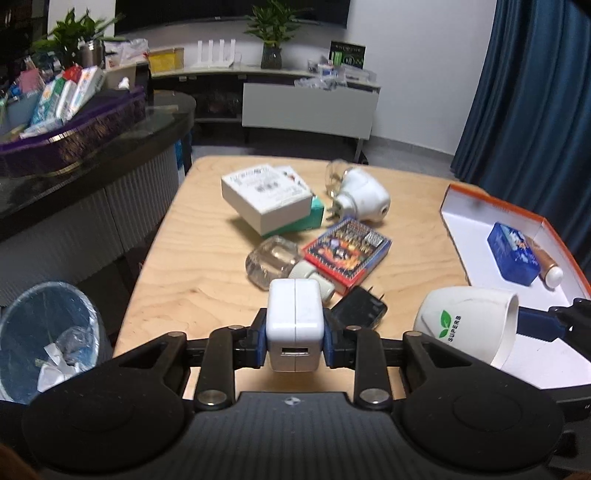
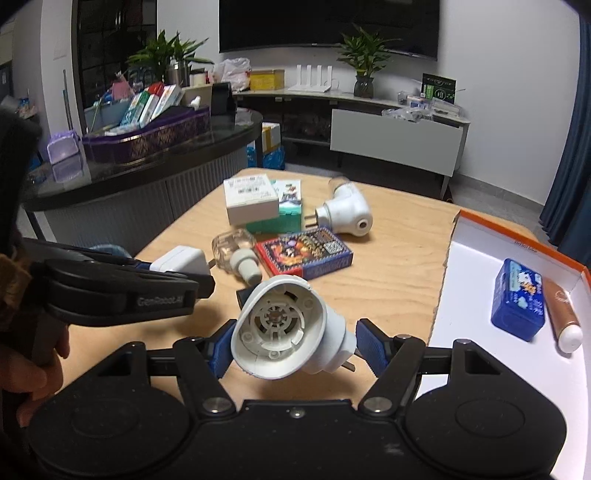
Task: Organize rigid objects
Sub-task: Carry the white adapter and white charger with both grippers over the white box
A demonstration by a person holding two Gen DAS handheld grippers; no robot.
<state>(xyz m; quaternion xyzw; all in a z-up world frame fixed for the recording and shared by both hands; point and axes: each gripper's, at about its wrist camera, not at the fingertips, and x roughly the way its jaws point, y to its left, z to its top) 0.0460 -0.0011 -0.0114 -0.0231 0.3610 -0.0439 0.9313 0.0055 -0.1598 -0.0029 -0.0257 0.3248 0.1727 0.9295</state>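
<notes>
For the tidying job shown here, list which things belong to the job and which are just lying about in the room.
Job: white charger in the left gripper; white plug-in unit in the right gripper; card box; black charger; tray.

Lying about: bin; potted plant; curtain.

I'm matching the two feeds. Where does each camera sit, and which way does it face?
Left wrist: behind the left claw, looking down across the wooden table; its pads clamp a white USB charger.
Right wrist: behind the right claw, same heading; it holds a white plug-in diffuser; the left claw and a hand show.
Shared: card box, orange-rimmed tray.
</notes>
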